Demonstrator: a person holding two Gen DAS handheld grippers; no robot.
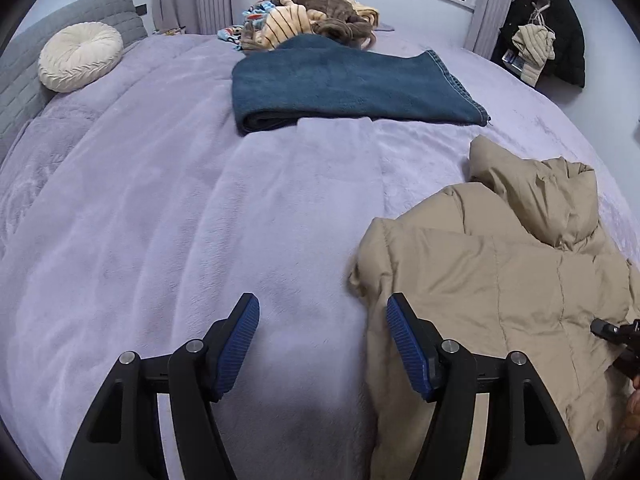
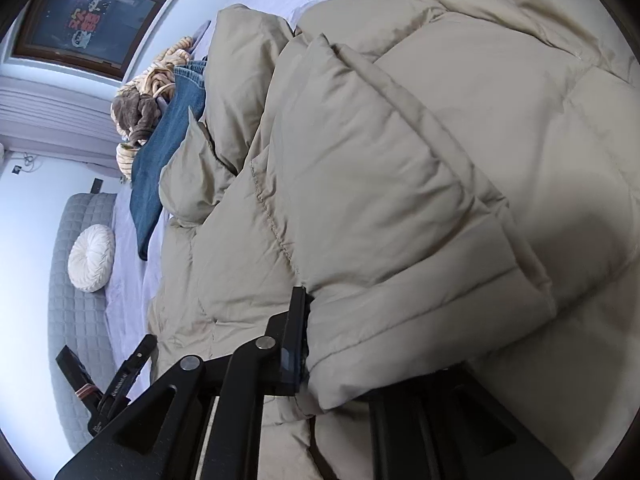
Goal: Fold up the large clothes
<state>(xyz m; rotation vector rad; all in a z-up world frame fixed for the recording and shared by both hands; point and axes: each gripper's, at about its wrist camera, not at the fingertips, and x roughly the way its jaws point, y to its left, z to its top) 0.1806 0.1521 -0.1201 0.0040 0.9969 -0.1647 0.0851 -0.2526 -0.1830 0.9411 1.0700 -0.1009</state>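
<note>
Clamping a beige puffer jacket fold, the right hand-held gripper shows no legible writing; left hand-held gripper gapes empty.

round cream cushion against grey headboard, lilac bedspread.

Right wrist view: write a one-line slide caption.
Right gripper clamps a quilted edge of the beige puffer jacket on the lavender bed.

Matt quilted beige jacket cloth, plushy lilac blanket, ribbed blue gripper pads.
</note>
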